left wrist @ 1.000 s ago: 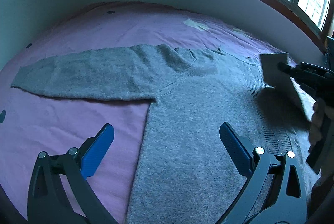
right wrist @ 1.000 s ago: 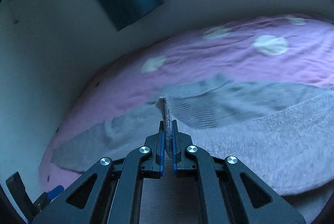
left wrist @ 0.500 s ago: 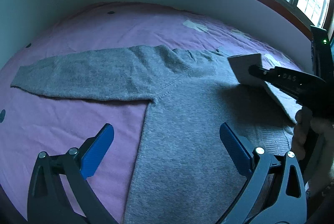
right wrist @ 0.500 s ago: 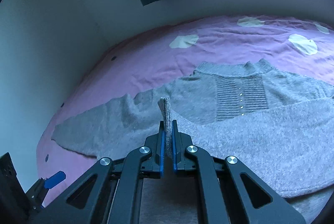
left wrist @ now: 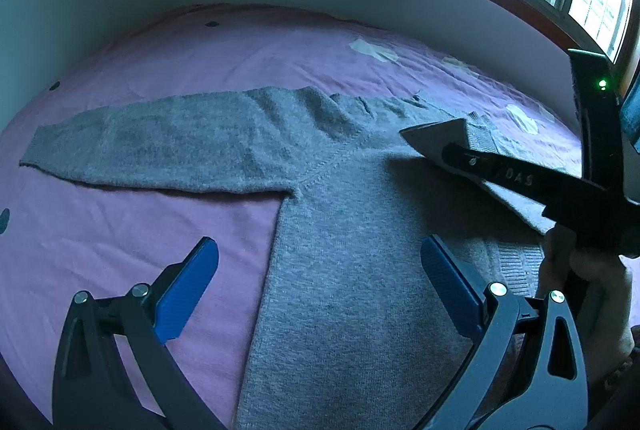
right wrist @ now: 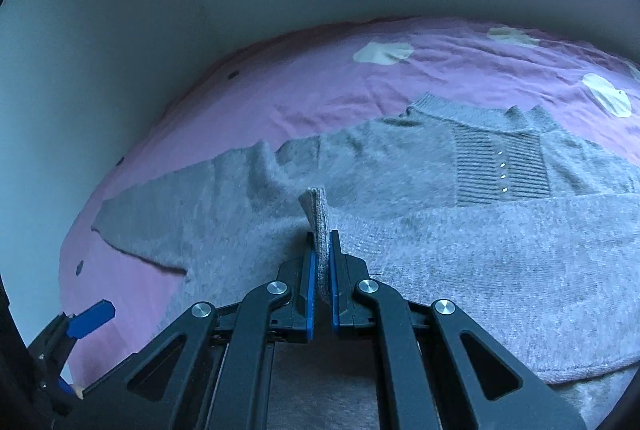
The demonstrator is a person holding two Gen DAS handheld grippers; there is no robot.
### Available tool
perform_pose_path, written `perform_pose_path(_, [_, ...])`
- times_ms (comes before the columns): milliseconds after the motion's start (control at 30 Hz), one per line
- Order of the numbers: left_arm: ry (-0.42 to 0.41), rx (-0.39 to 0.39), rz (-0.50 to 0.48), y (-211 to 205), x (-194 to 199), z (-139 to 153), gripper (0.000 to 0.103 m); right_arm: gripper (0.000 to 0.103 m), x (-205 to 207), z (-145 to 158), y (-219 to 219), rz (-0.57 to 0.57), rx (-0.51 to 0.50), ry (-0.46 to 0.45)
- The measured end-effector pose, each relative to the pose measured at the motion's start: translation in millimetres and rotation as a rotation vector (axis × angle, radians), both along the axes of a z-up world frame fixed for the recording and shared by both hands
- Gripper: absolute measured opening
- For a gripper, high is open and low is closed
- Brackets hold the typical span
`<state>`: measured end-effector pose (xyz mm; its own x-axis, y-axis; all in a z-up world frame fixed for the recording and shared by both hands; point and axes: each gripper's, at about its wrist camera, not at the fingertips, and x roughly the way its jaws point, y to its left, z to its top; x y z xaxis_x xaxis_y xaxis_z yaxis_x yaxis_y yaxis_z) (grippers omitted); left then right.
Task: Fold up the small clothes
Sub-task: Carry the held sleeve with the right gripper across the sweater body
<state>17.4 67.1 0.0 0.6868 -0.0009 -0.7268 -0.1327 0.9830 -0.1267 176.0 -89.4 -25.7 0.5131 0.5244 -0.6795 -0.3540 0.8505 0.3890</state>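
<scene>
1. Right wrist view: the right gripper [right wrist: 323,254] is clamped on the sweater's right cuff [right wrist: 318,218], carrying that sleeve across the grey sweater [right wrist: 460,242] toward ten o'clock.
2. Judged step: sleeve fold; next, lay the cuff flat on the chest, then release.
3. The left gripper [left wrist: 320,278] hovers wide open, holding nothing.
4. The left sleeve [left wrist: 152,145] lies flat at nine o'clock; the pink bedsheet [left wrist: 120,230] beyond offers room.
</scene>
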Motion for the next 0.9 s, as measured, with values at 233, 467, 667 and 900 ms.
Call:
perform_pose_path(233, [0.002, -0.004, 0.006, 2.8, 2.3, -1.8, 0.101, 0.005, -0.3, -6.1, 12.7, 0.033, -0.005, 0.008])
perform_pose_path(467, [0.011, -0.008, 0.009, 5.4, 5.3, -5.1, 0.101, 0.006, 0.2, -12.6, 22.9, 0.062, -0.016, 0.019])
perform_pose_path(667, [0.013, -0.012, 0.008, 6.3, 5.0, -6.7, 0.101, 0.006, 2.5, -22.4, 28.0, 0.081, -0.026, 0.051])
perform_pose_path(900, [0.02, -0.014, 0.01, 7.0, 5.6, -8.7, 0.101, 0.01, 3.6, -26.1, 30.3, 0.102, -0.011, 0.08])
